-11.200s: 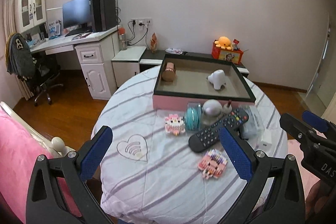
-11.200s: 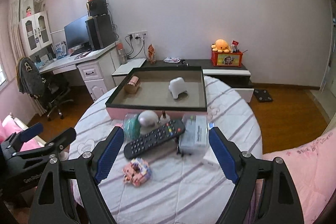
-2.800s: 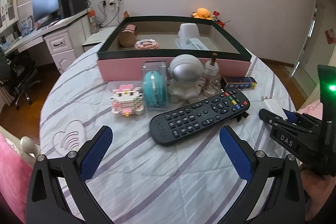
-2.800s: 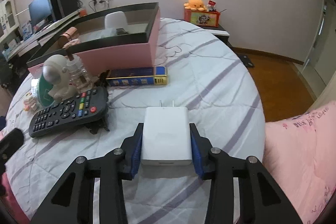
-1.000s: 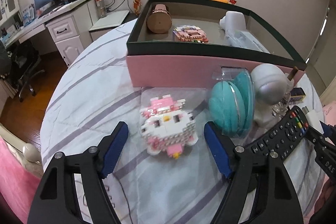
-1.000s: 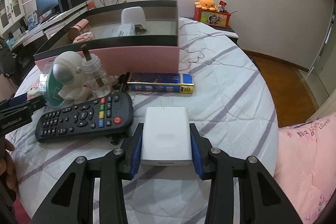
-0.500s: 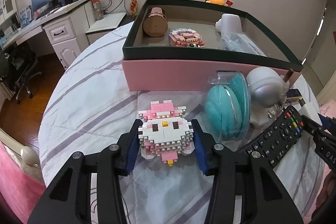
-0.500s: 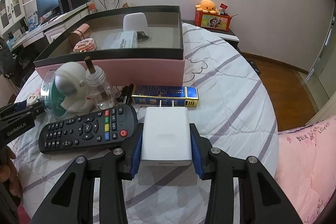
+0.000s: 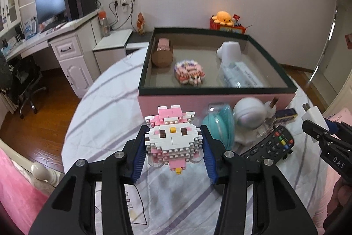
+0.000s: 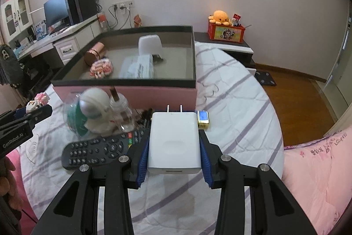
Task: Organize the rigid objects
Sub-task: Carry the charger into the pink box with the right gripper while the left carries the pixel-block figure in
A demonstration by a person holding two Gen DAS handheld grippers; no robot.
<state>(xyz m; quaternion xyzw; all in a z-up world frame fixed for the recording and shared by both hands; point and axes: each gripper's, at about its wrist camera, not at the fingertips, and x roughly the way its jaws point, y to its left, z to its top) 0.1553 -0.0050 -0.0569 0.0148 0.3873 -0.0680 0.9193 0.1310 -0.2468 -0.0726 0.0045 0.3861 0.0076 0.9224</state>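
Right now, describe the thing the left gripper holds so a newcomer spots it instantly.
In front of the pink box on the round table, the left gripper is shut on a brick-built cat figure. It's the only white-and-pink figure outside the box, with brown eyes, a yellow nose and a pink bow.

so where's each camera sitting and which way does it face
Left wrist: rides the left gripper, faces the pink box; its fingers clamp a brick toy.
Right wrist: rides the right gripper, same heading; its fingers clamp a white charger.
Shared: box, remote, each other's gripper.
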